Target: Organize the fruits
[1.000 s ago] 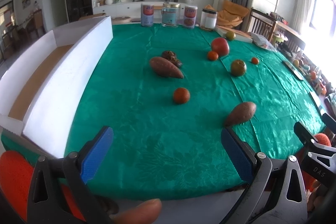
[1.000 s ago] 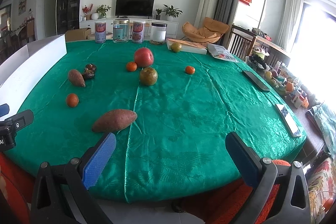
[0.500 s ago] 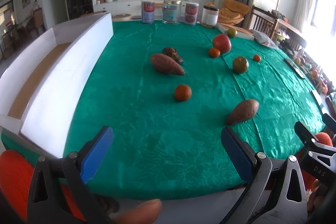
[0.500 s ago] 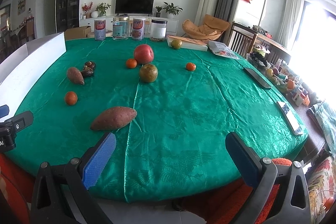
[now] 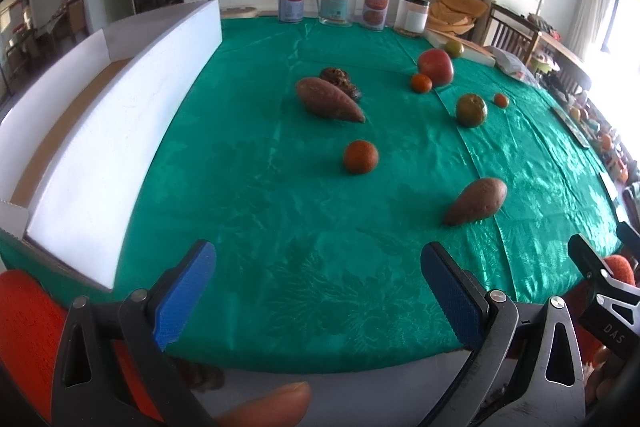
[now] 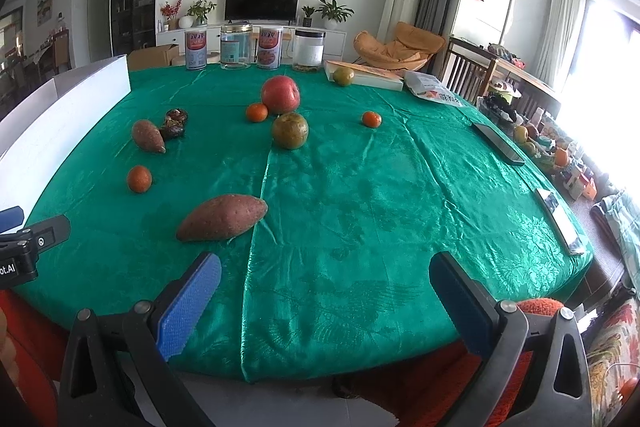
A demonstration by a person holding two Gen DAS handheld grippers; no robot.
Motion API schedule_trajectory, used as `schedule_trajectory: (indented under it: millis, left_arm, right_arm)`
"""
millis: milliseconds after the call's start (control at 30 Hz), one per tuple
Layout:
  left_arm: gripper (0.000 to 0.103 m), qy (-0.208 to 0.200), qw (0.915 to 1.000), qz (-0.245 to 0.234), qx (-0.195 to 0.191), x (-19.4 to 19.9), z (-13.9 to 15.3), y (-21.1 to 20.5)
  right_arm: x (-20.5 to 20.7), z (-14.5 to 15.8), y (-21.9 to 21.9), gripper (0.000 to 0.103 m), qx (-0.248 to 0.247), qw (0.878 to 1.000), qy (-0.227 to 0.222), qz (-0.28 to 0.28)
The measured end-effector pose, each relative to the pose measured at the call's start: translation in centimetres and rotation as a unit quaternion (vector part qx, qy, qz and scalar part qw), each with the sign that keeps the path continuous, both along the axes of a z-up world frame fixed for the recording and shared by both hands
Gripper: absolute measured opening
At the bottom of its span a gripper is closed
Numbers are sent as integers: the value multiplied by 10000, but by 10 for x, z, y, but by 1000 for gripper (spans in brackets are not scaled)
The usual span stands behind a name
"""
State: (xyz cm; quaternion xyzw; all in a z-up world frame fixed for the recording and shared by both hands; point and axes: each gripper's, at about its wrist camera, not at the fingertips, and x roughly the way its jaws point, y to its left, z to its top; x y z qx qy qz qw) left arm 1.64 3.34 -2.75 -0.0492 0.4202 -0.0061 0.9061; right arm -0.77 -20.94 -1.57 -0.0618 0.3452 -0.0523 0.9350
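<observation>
Both my left gripper point(image 5: 318, 291) and right gripper point(image 6: 326, 301) hover at the near edge of the green-clothed worktop point(image 6: 360, 211), jaws spread wide, holding nothing. Reddish-brown sweet potato point(image 6: 222, 217) lies nearest; small orange tangerine point(image 5: 360, 157) mid-cloth, second sweet potato point(image 5: 329, 100) beyond. Big red apple point(image 6: 280, 94) far centre, long white cardboard box point(image 5: 100, 131) left.
</observation>
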Motion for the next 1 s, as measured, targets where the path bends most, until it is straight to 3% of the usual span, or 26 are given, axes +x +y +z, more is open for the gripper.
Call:
schedule_trajectory:
  millis: [200, 333, 433, 533, 700, 1000]
  left_arm:
    - [103, 63, 10000, -25, -32, 8, -7, -1]
    - [103, 189, 9994, -118, 252, 29, -23, -12]
    - [103, 519, 9984, -171, 126, 39, -39, -12]
    - [102, 790, 9967, -169, -29, 46, -53, -8]
    - [103, 731, 9964, -122, 422, 45, -58, -10]
    - [103, 538, 9977, 9, 401, 38, -58, -6]
  right_arm:
    - [4, -9, 1, 103, 129, 9998, 156, 83]
    - [17, -25, 1, 103, 263, 9984, 469, 162]
    - [27, -43, 3, 103, 339, 9951, 894, 246]
    - [36, -53, 8, 103, 383, 9932, 1032, 385]
    - [54, -67, 13, 103, 383, 9920, 1134, 400]
    - [54, -75, 5, 103, 713, 9897, 1195, 349]
